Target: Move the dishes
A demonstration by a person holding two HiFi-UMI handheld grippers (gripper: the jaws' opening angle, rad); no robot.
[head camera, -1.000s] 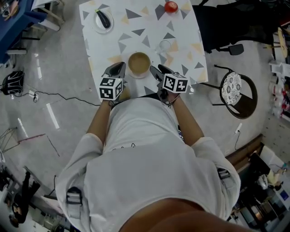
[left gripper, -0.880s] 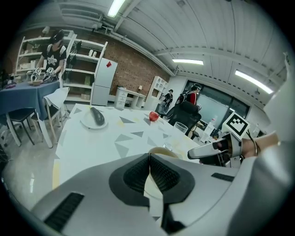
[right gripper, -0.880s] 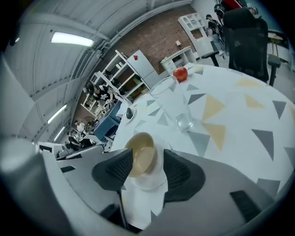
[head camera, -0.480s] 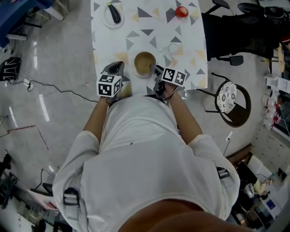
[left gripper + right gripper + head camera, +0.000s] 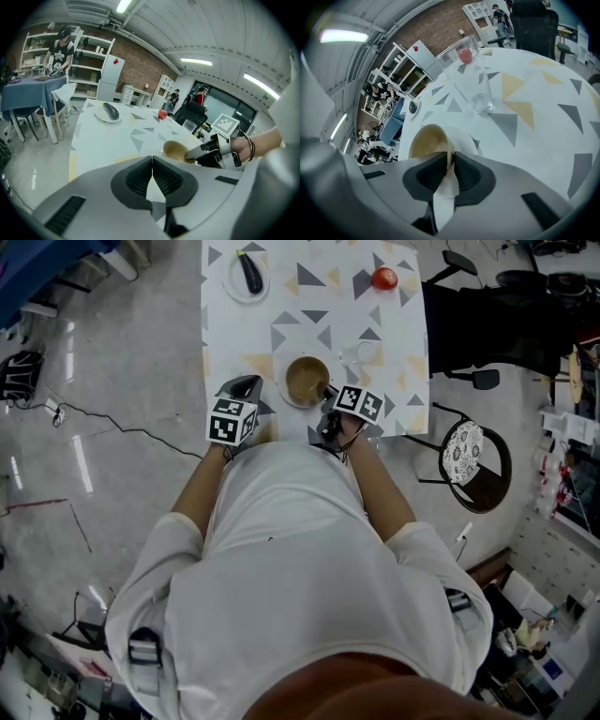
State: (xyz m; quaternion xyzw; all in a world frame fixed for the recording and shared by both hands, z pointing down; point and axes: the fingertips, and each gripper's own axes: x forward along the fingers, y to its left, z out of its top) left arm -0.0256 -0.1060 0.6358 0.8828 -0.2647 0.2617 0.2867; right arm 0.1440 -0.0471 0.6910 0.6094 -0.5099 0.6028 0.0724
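A tan bowl (image 5: pixel 305 379) stands on a white saucer (image 5: pixel 287 395) near the table's front edge. My right gripper (image 5: pixel 327 391) comes at it from the right. In the right gripper view its jaws (image 5: pixel 451 158) have just been closing, and the pads now pinch the near rim of the bowl (image 5: pixel 424 138) over the saucer (image 5: pixel 468 139). My left gripper (image 5: pixel 246 384) hovers left of the bowl, a little apart from it. In the left gripper view the left gripper (image 5: pixel 152 165) is shut with nothing in it, while the bowl (image 5: pixel 174 151) and the right gripper (image 5: pixel 198 152) lie ahead to the right.
An empty glass (image 5: pixel 362 352) stands just behind and right of the bowl, close to it in the right gripper view (image 5: pixel 472 82). A tomato (image 5: pixel 383 278) and a plate with an aubergine (image 5: pixel 248 276) sit at the far side. A chair (image 5: pixel 483 451) stands to the table's right.
My right gripper has come in from beside the bowl to its right rim, dropped lower, and closed on it. The left gripper has edged forward a little beside the bowl.
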